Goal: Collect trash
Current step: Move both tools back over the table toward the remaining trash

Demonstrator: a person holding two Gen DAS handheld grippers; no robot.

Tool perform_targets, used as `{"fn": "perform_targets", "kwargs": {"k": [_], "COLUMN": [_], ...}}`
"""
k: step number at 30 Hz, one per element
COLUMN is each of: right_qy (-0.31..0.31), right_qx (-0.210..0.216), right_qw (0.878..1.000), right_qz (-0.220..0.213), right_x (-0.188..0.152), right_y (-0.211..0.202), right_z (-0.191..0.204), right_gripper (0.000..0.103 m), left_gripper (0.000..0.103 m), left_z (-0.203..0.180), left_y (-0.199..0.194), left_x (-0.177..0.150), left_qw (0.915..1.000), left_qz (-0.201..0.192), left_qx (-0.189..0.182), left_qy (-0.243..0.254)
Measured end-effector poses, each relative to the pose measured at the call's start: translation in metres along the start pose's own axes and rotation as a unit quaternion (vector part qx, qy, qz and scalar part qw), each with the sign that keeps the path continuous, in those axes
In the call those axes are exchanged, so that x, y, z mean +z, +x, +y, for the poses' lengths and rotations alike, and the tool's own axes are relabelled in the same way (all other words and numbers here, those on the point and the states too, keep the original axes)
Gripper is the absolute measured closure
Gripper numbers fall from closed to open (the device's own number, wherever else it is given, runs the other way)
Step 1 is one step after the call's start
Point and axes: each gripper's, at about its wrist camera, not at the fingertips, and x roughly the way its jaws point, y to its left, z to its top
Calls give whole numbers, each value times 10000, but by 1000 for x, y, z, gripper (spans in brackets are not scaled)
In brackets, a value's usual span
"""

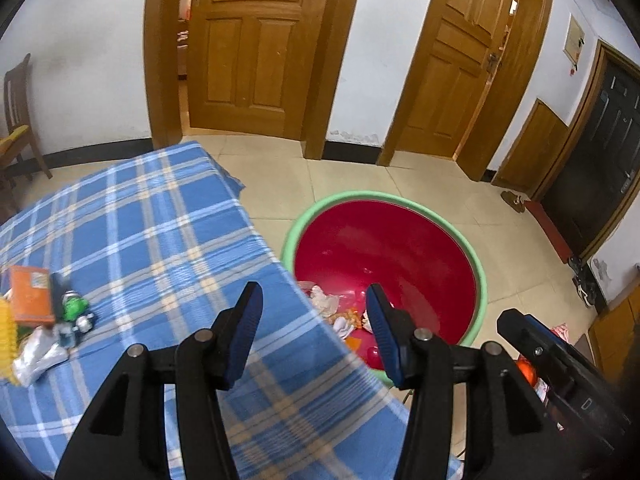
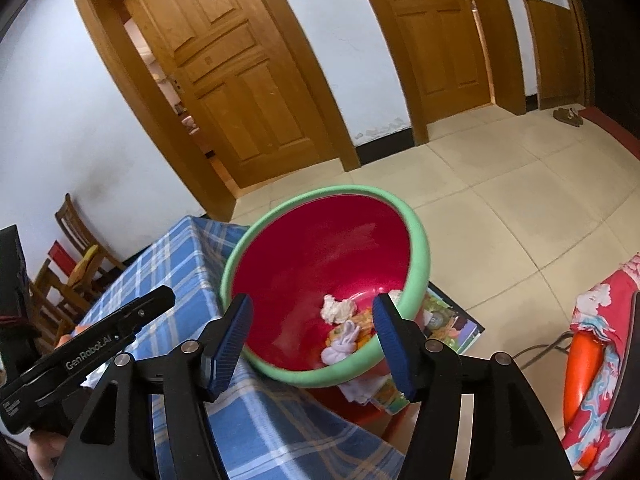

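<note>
Both my left gripper [image 1: 314,334] and right gripper [image 2: 312,340] have fingers spread wide, empty. The remaining trash [image 1: 44,320] lies at the left edge of the frame on the tabletop [image 1: 160,220], the basin [image 2: 416,248] just beside it. The crumpled wrappers look light and soft, so I'd pinch a bunched fold.

Yellow item [image 1: 7,332] cut by frame edge

Home: wooden doors [image 1: 256,40]; clothed table [image 1: 160,220]
</note>
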Motion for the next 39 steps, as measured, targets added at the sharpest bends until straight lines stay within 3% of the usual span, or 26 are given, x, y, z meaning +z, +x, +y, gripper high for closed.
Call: {"fn": "perform_targets", "kwargs": {"k": [11, 23, 39], "right_qy": [-274, -506, -774], "right_qx": [295, 579, 699], "right_qw": [9992, 9966, 9933], "right_qz": [72, 292, 495], "right_x": [-14, -33, -47], "right_y": [-10, -10, -3], "right_z": [36, 70, 103], "right_gripper": [34, 34, 33], "left_gripper": [49, 49, 49], "left_z": [39, 95, 190], "left_y": [-43, -79, -100], "left_x": [-11, -29, -48], "left_qw": [9990, 9937, 9755], "left_qz": [-276, -433, -362], "left_qx": [220, 781, 1735], "left_qy": [-282, -675, -1304]}}
